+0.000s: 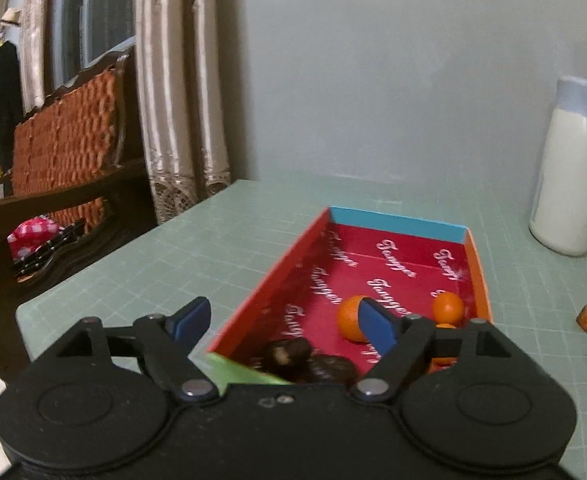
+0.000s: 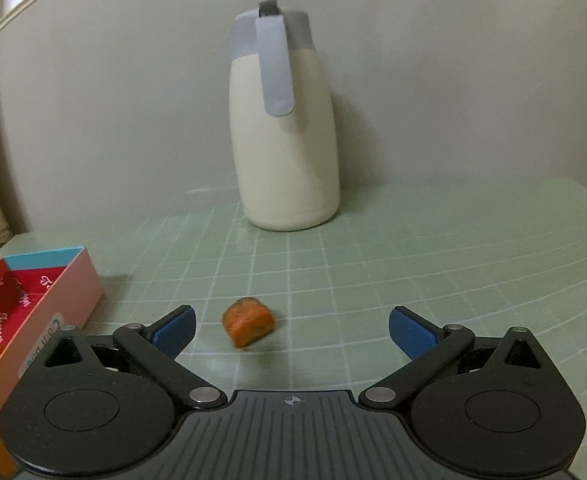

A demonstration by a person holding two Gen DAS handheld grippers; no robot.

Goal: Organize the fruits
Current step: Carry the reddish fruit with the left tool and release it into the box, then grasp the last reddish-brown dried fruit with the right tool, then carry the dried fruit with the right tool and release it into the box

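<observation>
- left tongs (image 1: 285,320) hung spread wide and empty over the red box (image 1: 478,268), where two oranges (image 1: 351,322) and dark fruits (image 1: 287,352) lay.
- right tongs (image 2: 291,330) gaped empty above the worktop (image 2: 413,260); an orange piece (image 2: 248,327) sat between their fingers, the cream jug (image 2: 289,136) at 12 o'clock.

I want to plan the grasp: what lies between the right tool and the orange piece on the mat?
Nothing: in the right wrist view, only bare green mat separates the open right tool from the orange piece.
</observation>
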